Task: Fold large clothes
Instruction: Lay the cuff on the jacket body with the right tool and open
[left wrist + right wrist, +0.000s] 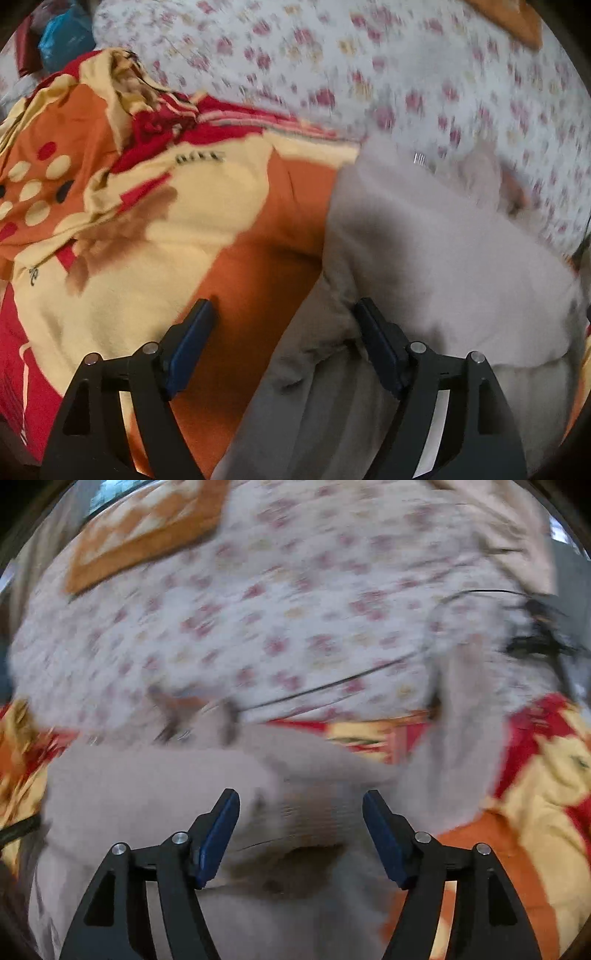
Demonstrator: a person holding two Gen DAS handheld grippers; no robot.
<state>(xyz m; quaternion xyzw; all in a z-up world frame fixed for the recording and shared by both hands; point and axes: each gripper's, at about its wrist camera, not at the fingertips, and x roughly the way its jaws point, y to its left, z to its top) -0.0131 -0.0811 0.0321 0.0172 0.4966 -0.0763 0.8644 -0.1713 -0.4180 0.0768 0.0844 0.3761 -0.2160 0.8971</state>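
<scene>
A pale grey-beige garment (424, 266) lies crumpled on an orange, yellow and red patterned blanket (177, 221). My left gripper (284, 314) is open and empty, just above the garment's left edge where it meets the blanket. In the right wrist view the same garment (166, 786) fills the lower middle, with one part (458, 738) raised at the right. My right gripper (301, 805) is open and empty, hovering over the garment. Both views are motion-blurred.
A white bedsheet with red flowers (369, 74) covers the far side, also in the right wrist view (258, 627). An orange patterned pillow (147, 531) lies at the back. A thin black cable (332, 686) crosses the sheet. A blue object (62, 37) lies far left.
</scene>
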